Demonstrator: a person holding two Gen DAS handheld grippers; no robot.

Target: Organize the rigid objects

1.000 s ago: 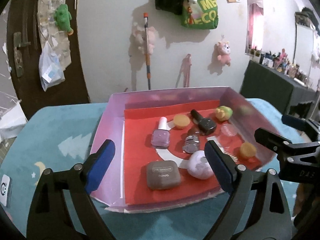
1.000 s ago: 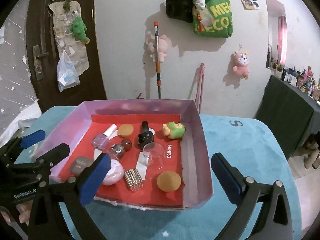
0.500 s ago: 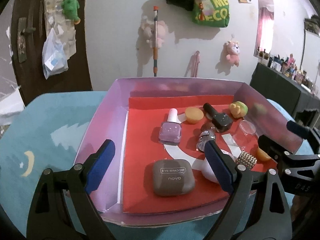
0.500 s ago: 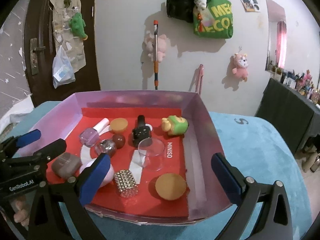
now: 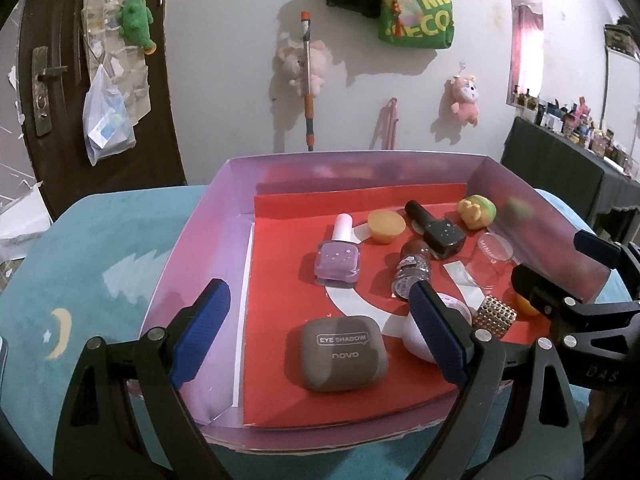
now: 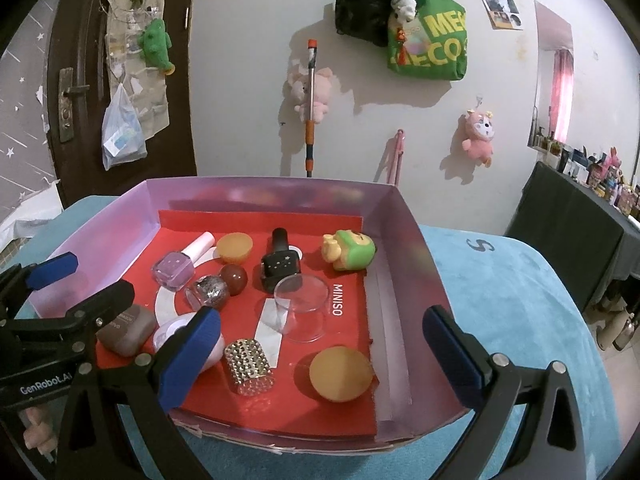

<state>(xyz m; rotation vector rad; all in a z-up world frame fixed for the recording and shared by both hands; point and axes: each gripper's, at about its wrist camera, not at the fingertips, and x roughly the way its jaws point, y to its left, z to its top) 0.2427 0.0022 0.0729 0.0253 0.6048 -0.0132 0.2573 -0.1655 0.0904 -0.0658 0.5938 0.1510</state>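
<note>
Both the left gripper (image 5: 320,336) and right gripper (image 6: 320,356) hover wide open and empty over the tray (image 6: 404,248), likely choosing among its 10-odd cosmetics.

I count one purple box (image 6: 404,240) on the worktop. Inside it I see three nail polish bottles: lilac (image 6: 176,270), glittery (image 6: 210,290) and black (image 6: 280,266). Two orange round caps (image 6: 234,246) (image 6: 340,368), one eyeshadow case (image 5: 340,354), one studded cylinder (image 6: 248,366), one clear dish (image 6: 302,288), one green-and-yellow toy (image 6: 350,250), one white-lilac compact (image 5: 416,332).
</note>
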